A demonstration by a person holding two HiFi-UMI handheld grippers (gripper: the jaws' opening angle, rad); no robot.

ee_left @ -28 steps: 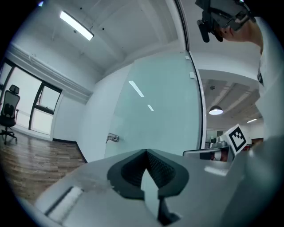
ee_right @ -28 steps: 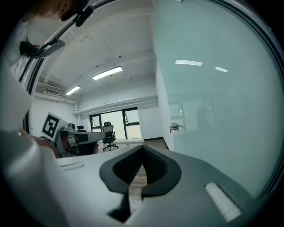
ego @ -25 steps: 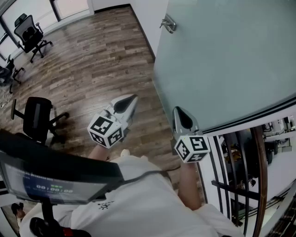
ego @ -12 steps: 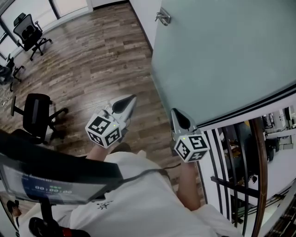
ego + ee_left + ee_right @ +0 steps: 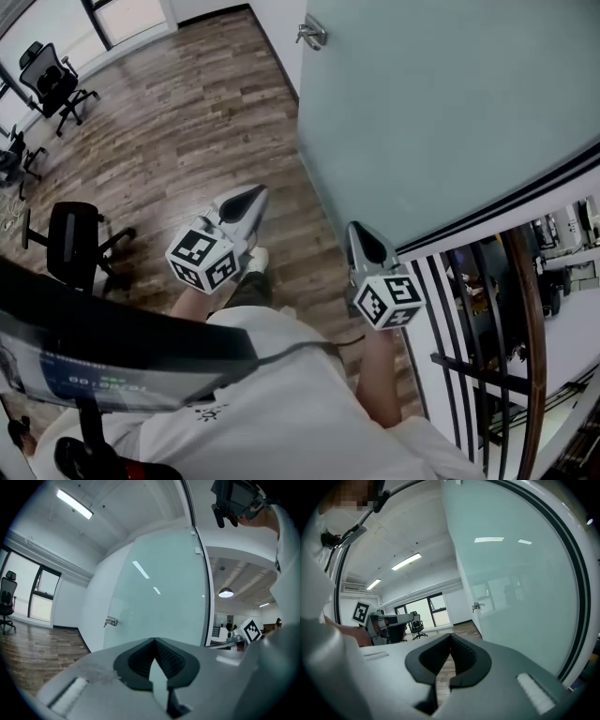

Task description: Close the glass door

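Wood floor (image 5: 178, 122) far left, glass door (image 5: 441, 122) cut off at right, left tongs (image 5: 253, 194) and right tongs (image 5: 360, 231) held forward side by side, both pressed together, nothing gripped.

No text reads with certainty. Screen (image 5: 66, 370), lower left edge of the head view: pale digits with colons, too blurred to read. Cube (image 5: 199, 258) on left gripper (image 5: 255, 193) and cube (image 5: 389, 300) on right gripper (image 5: 360, 231): black-and-white square markers, no letters. Shirt (image 5: 281, 412): small print, illegible.
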